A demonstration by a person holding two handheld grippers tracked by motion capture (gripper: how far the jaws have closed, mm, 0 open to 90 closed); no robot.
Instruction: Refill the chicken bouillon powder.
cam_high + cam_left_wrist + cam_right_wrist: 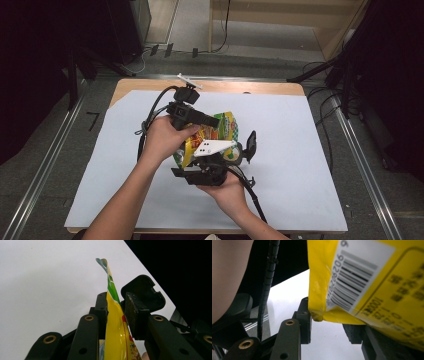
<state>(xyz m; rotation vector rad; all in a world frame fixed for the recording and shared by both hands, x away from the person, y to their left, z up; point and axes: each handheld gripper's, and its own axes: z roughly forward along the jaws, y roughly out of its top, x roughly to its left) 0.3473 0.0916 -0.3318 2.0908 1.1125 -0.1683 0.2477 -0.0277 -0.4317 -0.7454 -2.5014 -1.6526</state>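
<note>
A yellow and green snack bag (227, 125) is held up above the white sheet (300, 150), between both hands. My left gripper (215, 121) comes in from the left and is shut on the bag's upper edge. In the left gripper view, the bag (115, 325) stands pinched between the two black jaws of that gripper (116, 296). My right gripper (225, 152) sits below the bag with its jaws spread wide. In the right gripper view, the bag's barcode corner (362, 277) hangs between the parted jaws of the gripper (328, 322), apart from the left one.
The white sheet covers most of a wooden table (225, 86). Metal rails (50, 160) run along the floor on both sides. Cables (320, 95) and dark stands (345, 80) lie past the table's far corners. A black cable (265, 290) hangs close beside the right gripper.
</note>
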